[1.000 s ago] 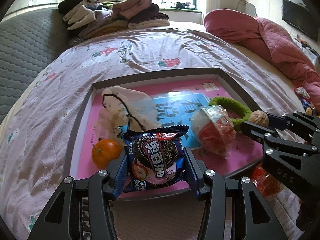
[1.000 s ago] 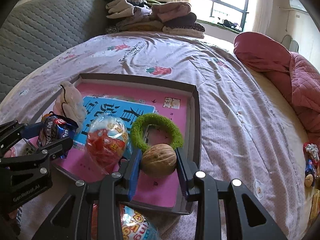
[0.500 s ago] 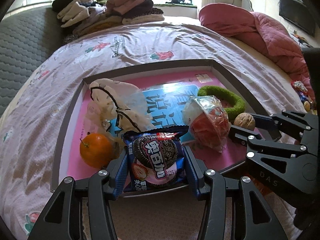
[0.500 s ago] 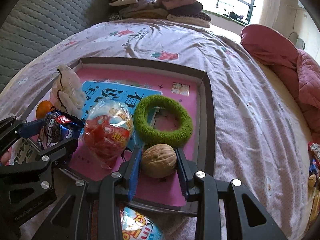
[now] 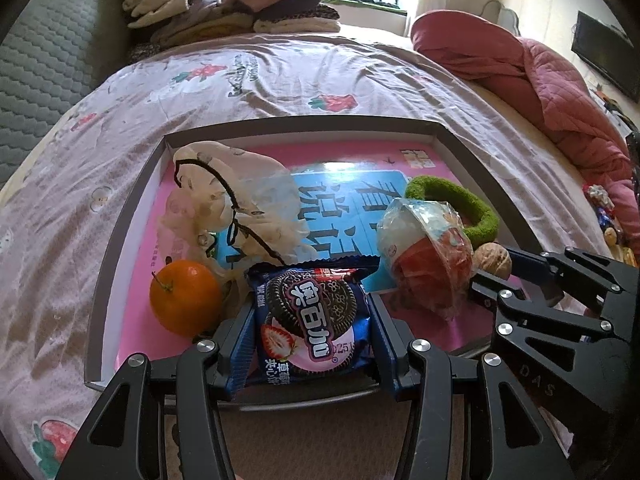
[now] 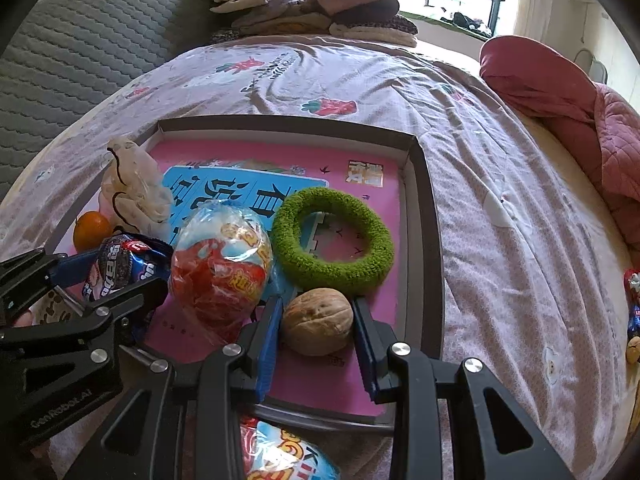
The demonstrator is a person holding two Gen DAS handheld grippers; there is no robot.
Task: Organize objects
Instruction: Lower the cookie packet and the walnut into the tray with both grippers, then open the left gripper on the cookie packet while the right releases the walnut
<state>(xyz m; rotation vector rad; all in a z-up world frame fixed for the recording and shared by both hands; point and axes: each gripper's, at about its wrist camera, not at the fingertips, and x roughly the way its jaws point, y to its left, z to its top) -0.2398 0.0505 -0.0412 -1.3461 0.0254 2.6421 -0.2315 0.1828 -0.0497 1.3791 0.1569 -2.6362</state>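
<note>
Change: both views now sit closer over the tray (image 5: 120,236) than a second ago, so more of its pink floor lies under the tools; the grips are unchanged. Judged, both items are about to be set down inside.
Tray: one, ahead of and below both tools.
Left gripper (image 5: 312,334): clamped on one cookie packet (image 5: 312,320), over the near rim.
Right gripper (image 6: 316,320): narrow, closed on one walnut (image 6: 317,320), low over the tray's near right corner.
Beyond the fingers: one green ring (image 6: 332,240), one wrapped toy egg (image 6: 222,268), one orange (image 5: 185,298), one crumpled bag (image 5: 236,200).
</note>
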